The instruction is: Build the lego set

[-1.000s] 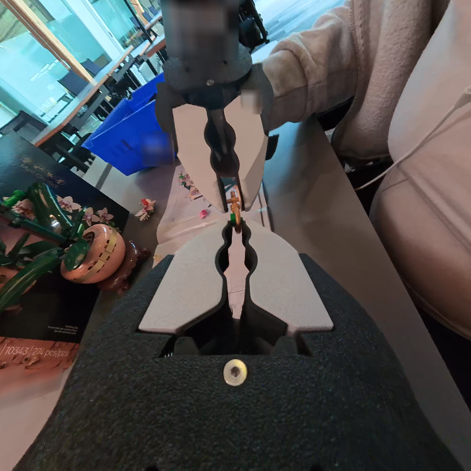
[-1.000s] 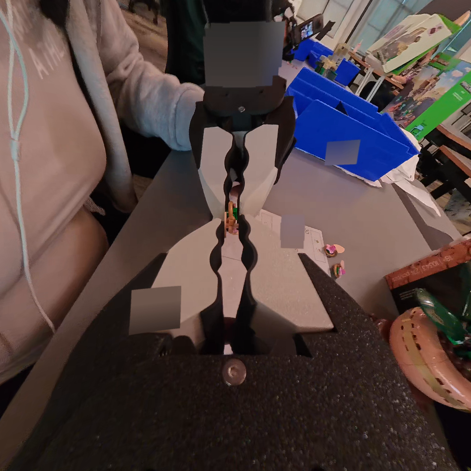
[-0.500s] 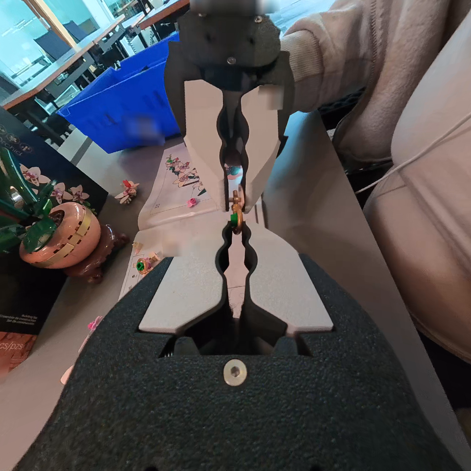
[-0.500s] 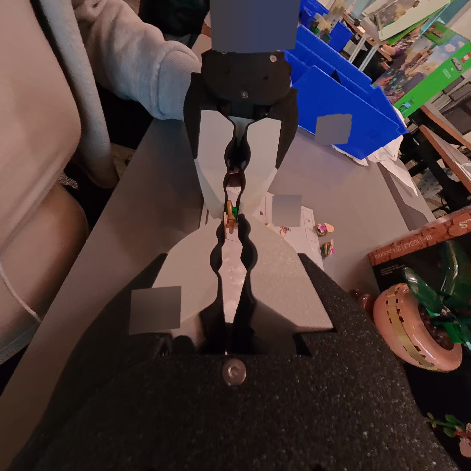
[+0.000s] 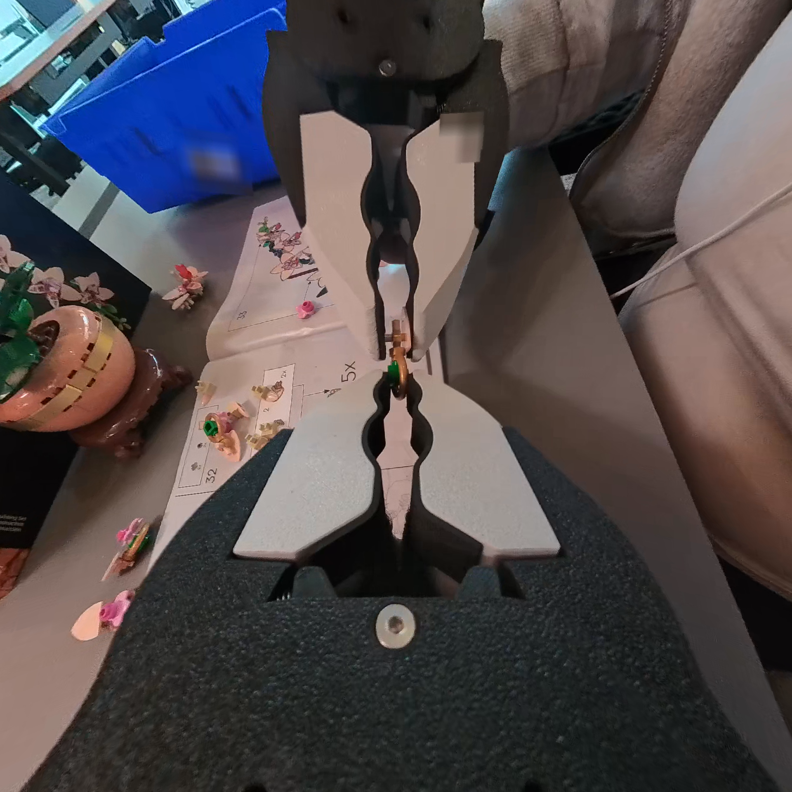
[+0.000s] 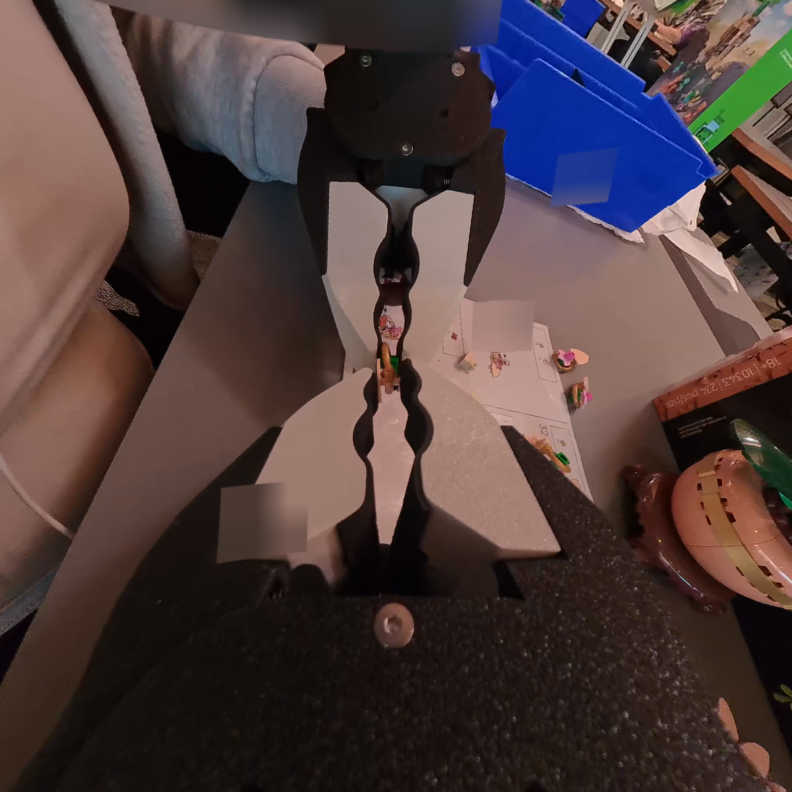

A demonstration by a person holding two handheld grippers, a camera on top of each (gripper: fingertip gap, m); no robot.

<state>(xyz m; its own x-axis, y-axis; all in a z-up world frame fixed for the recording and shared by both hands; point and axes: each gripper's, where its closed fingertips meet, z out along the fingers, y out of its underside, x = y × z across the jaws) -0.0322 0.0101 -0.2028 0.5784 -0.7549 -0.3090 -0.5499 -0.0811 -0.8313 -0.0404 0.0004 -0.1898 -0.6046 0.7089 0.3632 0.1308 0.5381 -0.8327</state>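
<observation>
In the left wrist view my left gripper (image 5: 396,382) is shut on a small gold ring piece with a green stud (image 5: 401,377). My right gripper (image 5: 396,352) comes in from above, tip to tip with it, shut on a small tan piece (image 5: 397,336) that touches the ring. Both hang above the open instruction booklet (image 5: 274,351). In the right wrist view my right gripper (image 6: 388,379) holds the tan piece (image 6: 389,382), and the left gripper (image 6: 391,356) opposite holds the gold ring (image 6: 385,356).
A pink pot with green leaves (image 5: 73,373) stands left on the grey table, next to a black box (image 5: 64,265). Loose flower parts (image 5: 220,428) lie on and beside the booklet. Blue bins (image 5: 171,120) stand behind. The person's body (image 5: 707,300) is at the table's right edge. Less than 4 cm separates the two grippers' tips.
Both grippers have stayed tip to tip and tilted down closer over the table. The booklet and the loose flower parts have come into view below them.
</observation>
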